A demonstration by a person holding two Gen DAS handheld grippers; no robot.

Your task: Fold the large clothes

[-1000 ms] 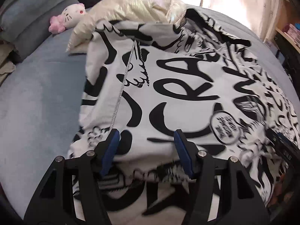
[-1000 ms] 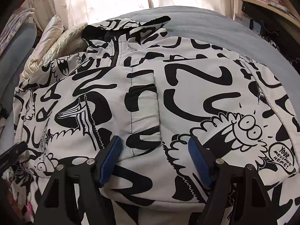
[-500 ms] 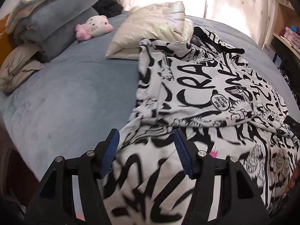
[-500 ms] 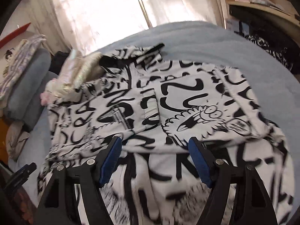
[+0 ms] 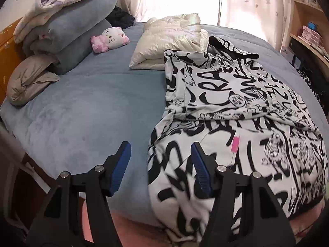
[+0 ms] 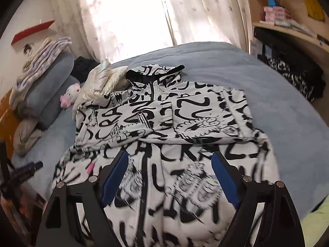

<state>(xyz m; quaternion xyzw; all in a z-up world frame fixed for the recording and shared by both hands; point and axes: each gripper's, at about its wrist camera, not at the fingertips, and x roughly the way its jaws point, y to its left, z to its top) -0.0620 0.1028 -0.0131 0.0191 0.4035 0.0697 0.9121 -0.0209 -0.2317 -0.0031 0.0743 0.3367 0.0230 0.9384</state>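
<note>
A large white hooded jacket with black graffiti print (image 5: 236, 107) lies on the blue bed (image 5: 92, 111), its sleeves folded across the chest and its hem hanging over the near edge. It also shows in the right wrist view (image 6: 164, 111). My left gripper (image 5: 161, 164) is open and empty, raised above the jacket's lower left edge. My right gripper (image 6: 169, 174) is open and empty, raised above the jacket's lower part. The left gripper's tip shows in the right wrist view (image 6: 26, 169).
A cream puffer jacket (image 5: 170, 39) lies folded beside the hood. A Hello Kitty plush (image 5: 111, 39), rolled grey bedding (image 5: 67, 35) and a beige pillow (image 5: 26, 78) lie at the bed's left. Shelves (image 6: 287, 24) and dark clothes (image 6: 296, 76) stand right. Curtains (image 6: 133, 14) hang behind.
Both grippers have pulled back and up from the jacket towards the near edge of the bed. Both stay open. The folded sleeves stay in place.
</note>
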